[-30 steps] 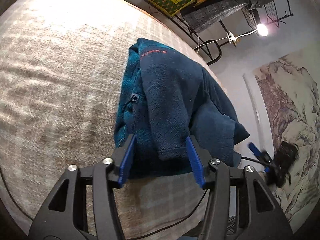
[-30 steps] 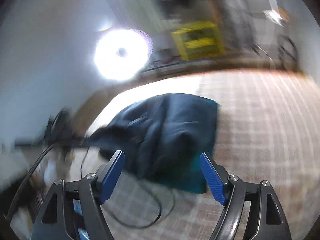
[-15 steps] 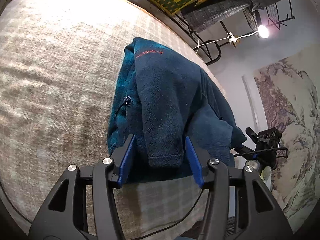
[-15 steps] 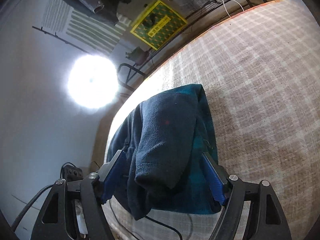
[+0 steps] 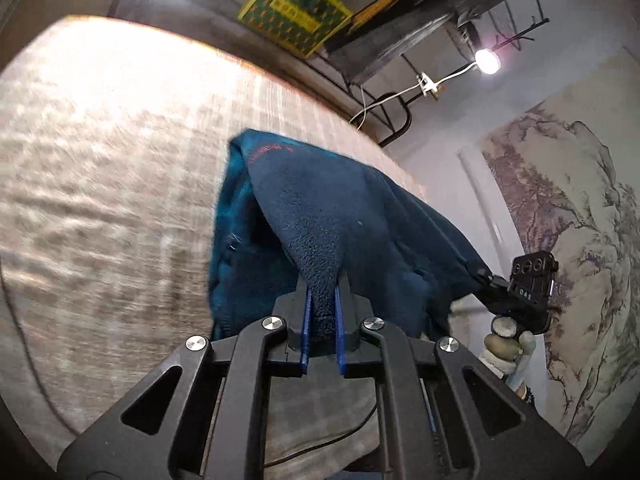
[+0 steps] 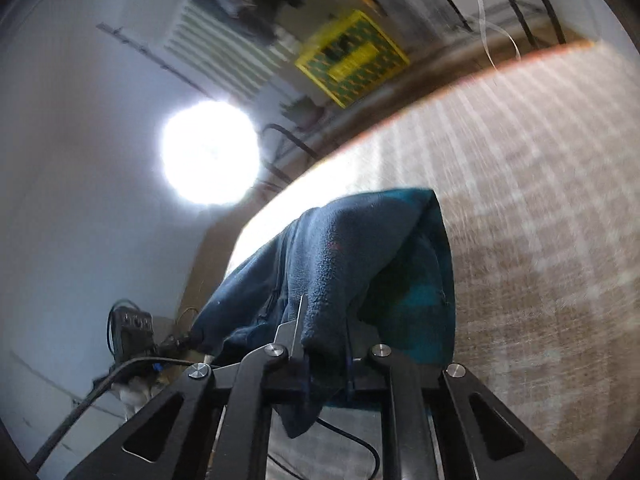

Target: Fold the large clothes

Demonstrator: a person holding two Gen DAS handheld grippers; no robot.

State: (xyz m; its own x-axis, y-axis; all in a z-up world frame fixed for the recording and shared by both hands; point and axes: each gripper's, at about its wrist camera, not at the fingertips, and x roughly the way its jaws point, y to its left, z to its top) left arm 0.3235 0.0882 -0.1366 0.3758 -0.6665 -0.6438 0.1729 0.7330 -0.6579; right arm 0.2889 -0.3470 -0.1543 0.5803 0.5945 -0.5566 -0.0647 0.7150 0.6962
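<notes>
A dark blue fleece jacket (image 5: pixel 340 220) with a teal lining lies partly folded near the edge of a beige checked surface (image 5: pixel 100 184). My left gripper (image 5: pixel 322 300) is shut on a fold of the fleece near its lower edge and lifts it. My right gripper (image 6: pixel 324 340) is shut on another part of the same fleece jacket (image 6: pixel 360 248), which hangs over its fingers. In the left wrist view the right gripper (image 5: pixel 486 280) shows at the jacket's right corner.
A thin black cable (image 5: pixel 328 440) runs over the surface under the left gripper. A yellow-green box (image 5: pixel 296 8) and a metal rack (image 5: pixel 400 80) stand beyond the far edge. A bright lamp (image 6: pixel 210 152) and a landscape wall painting (image 5: pixel 580 240) are nearby.
Both grippers went from open around the jacket's edge to shut on the fleece. The gripped fabric now rises off the surface.
</notes>
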